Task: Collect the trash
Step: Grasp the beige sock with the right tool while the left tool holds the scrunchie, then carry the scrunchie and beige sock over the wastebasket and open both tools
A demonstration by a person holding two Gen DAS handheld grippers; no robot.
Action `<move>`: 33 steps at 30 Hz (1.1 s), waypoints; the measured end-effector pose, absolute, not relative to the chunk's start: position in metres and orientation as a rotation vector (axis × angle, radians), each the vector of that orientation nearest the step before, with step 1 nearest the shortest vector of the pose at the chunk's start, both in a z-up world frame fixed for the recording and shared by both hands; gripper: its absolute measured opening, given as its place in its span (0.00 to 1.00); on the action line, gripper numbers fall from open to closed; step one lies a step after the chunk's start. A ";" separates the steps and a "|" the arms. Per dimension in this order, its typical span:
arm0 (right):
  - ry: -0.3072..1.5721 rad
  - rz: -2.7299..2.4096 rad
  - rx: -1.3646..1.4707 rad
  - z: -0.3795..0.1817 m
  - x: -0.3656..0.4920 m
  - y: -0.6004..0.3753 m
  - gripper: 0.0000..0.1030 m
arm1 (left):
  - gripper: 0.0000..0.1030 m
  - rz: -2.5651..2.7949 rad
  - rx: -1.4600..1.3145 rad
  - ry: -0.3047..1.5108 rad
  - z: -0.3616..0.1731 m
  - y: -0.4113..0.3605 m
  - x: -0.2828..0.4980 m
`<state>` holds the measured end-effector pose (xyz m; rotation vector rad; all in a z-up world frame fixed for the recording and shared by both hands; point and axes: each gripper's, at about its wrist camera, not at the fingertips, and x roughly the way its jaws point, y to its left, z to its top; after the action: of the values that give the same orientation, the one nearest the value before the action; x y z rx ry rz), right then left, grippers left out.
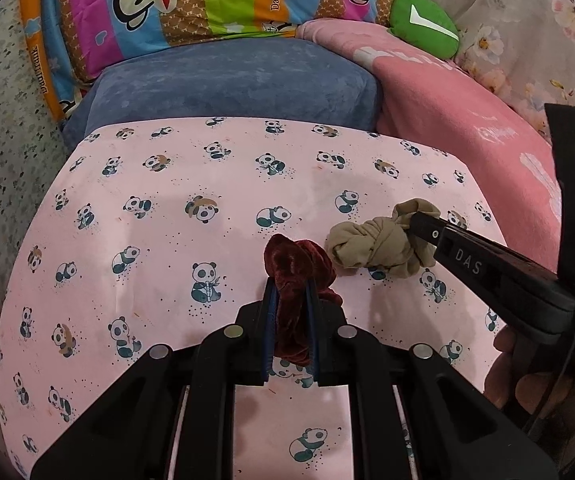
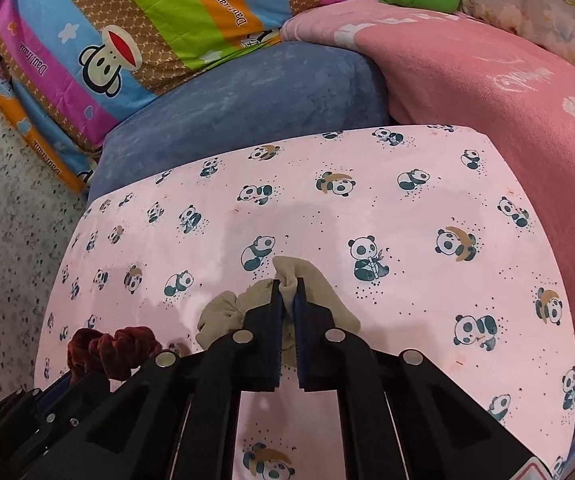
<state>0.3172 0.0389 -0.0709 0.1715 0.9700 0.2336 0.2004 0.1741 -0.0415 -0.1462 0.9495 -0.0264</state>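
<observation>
My left gripper (image 1: 291, 286) points steeply down, jaws nearly together — clamped on the dark red scrunchie (image 1: 295, 268). My right gripper (image 2: 287, 286) tilts down too, pinching the tan knotted stocking (image 2: 287, 276) — my hand (image 1: 527, 376) underneath.

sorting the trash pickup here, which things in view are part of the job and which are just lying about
Part of the job:
- dark red scrunchie, gripped by the left gripper
- knotted beige stocking, gripped by the right gripper

Just lying about:
- blue cushion
- pink blanket
- striped monkey-print pillow
- green plush
</observation>
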 end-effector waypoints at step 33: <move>0.768 0.030 0.276 0.016 0.143 -0.134 0.06 | 0.13 -0.275 0.018 0.893 0.005 -0.009 0.127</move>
<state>0.1427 -0.1343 0.0156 0.2763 0.7677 0.0297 0.1267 -0.0091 0.0046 0.0181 0.8931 -0.2751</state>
